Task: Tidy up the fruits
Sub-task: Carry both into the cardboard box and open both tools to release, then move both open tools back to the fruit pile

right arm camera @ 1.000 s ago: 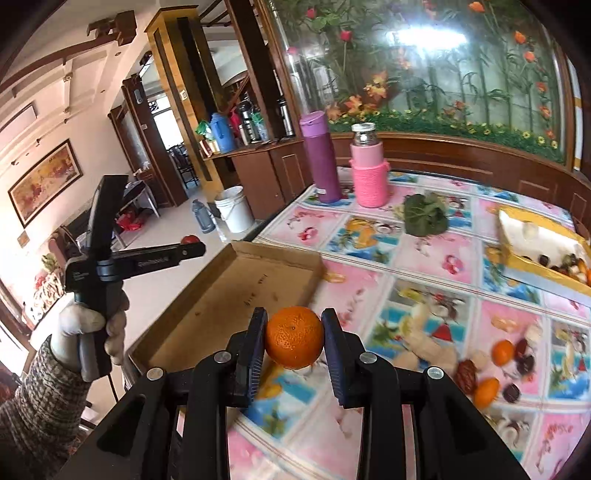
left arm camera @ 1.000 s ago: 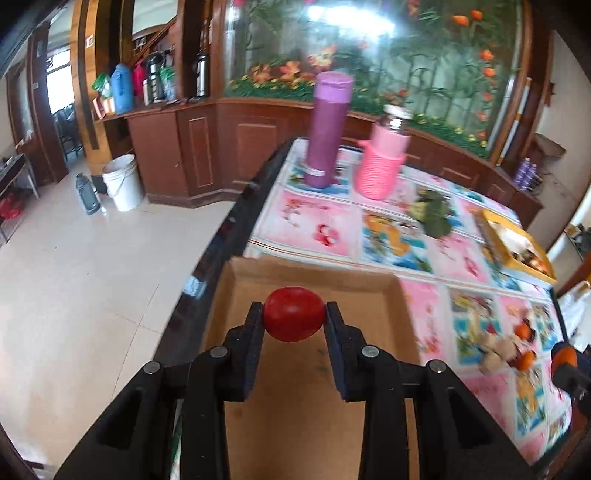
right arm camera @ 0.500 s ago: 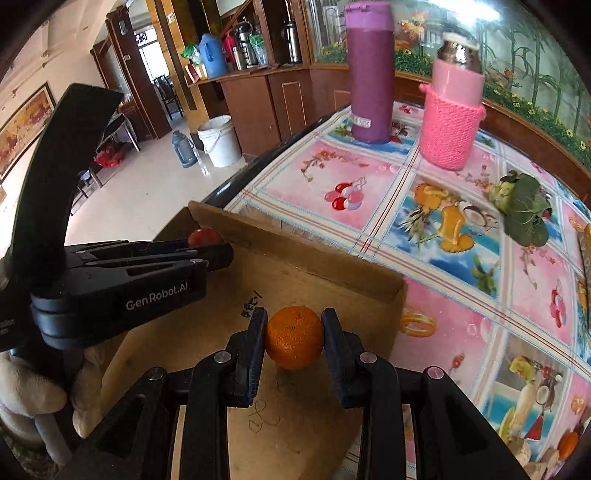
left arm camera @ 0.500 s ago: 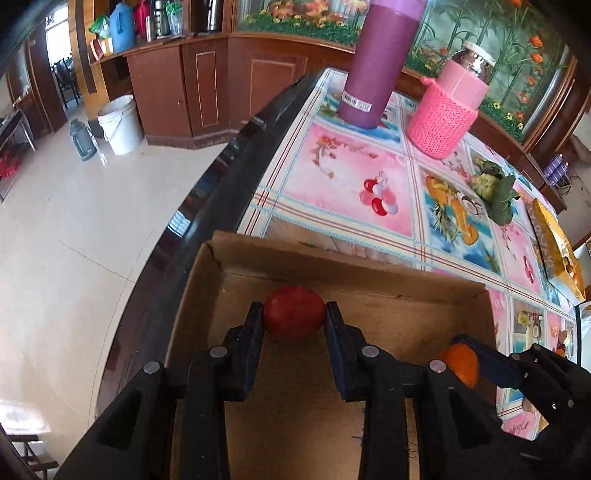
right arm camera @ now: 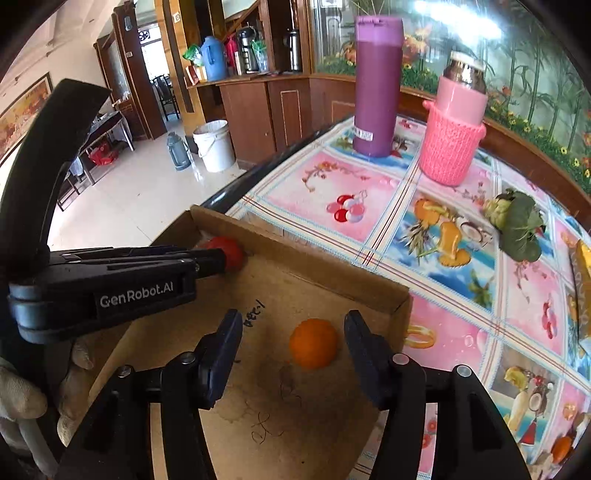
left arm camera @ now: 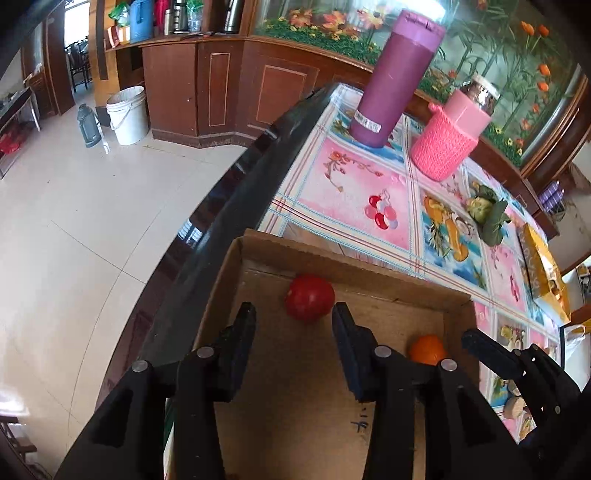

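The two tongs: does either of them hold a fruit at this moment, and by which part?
Nothing is held. The left tongs are open, the red fruit lying free in the cardboard box. The right tongs are open around the orange.

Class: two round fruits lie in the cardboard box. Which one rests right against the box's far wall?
The red tomato, near the far left corner of the cardboard box. The orange mandarin lies out on the box floor, away from that wall.

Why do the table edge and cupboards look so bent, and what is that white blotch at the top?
Left wrist view: the fisheye lens bows the table edge and darkens the corners. Right wrist view: same bending; the blotch is glare on the glass panel behind the purple flask, washing out the painted plants; nearer things stay sharp.
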Action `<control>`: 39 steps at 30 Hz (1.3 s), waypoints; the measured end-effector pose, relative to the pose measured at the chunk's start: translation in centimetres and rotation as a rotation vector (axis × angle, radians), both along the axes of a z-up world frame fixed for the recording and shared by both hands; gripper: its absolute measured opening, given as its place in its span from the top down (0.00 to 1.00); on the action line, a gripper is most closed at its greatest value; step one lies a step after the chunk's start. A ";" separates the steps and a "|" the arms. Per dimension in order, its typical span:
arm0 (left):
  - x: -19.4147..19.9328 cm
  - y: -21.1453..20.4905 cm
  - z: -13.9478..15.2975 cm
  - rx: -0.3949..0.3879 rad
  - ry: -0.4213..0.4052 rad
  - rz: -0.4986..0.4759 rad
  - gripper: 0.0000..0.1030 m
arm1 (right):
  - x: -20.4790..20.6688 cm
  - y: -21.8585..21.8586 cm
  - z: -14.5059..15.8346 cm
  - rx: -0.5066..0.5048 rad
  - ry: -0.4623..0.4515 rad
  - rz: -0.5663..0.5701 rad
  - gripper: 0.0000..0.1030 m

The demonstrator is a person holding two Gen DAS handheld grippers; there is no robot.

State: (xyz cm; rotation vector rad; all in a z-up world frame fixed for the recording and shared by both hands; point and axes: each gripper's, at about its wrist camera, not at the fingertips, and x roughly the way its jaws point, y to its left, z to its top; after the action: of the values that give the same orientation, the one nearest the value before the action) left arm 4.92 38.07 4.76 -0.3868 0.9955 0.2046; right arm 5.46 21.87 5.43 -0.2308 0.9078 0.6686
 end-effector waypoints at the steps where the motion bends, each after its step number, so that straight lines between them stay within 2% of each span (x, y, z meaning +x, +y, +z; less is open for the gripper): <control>1: -0.6 -0.1 0.7 0.001 -0.013 0.007 0.59 | -0.3 -0.3 0.4 0.005 -0.010 0.000 0.40; 5: -3.6 -1.0 3.2 0.013 -0.083 0.016 0.52 | -2.0 -2.3 1.8 0.020 -0.045 -0.006 0.40; 9: -7.0 -3.8 5.7 0.047 -0.160 0.001 0.43 | -3.9 -5.0 2.9 0.026 -0.089 -0.019 0.38; 11: -8.4 -5.5 6.4 0.057 -0.189 -0.015 0.40 | -5.0 -6.7 3.3 0.032 -0.113 -0.029 0.33; 15: -10.3 -9.4 6.8 0.061 -0.224 -0.059 0.38 | -6.6 -10.4 3.5 0.034 -0.145 -0.061 0.33; 21: -10.3 -15.8 5.5 0.049 -0.200 -0.176 0.38 | -7.5 -18.2 3.5 0.043 -0.138 -0.157 0.33; 30: -7.7 -23.9 2.0 0.056 -0.129 -0.330 0.38 | -6.0 -31.5 2.0 0.054 -0.078 -0.407 0.31; 34: -6.6 -27.1 0.6 0.073 -0.114 -0.415 0.38 | -5.4 -34.0 1.1 0.102 -0.044 -0.434 0.31; 39: -5.3 -29.8 -1.1 0.087 -0.108 -0.474 0.38 | -3.9 -34.1 0.4 0.185 0.010 -0.379 0.33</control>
State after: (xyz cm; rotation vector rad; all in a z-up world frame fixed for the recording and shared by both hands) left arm -0.34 8.27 3.68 -0.0743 0.9414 -0.1990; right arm 1.59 -12.19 5.83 0.1091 0.8632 0.3973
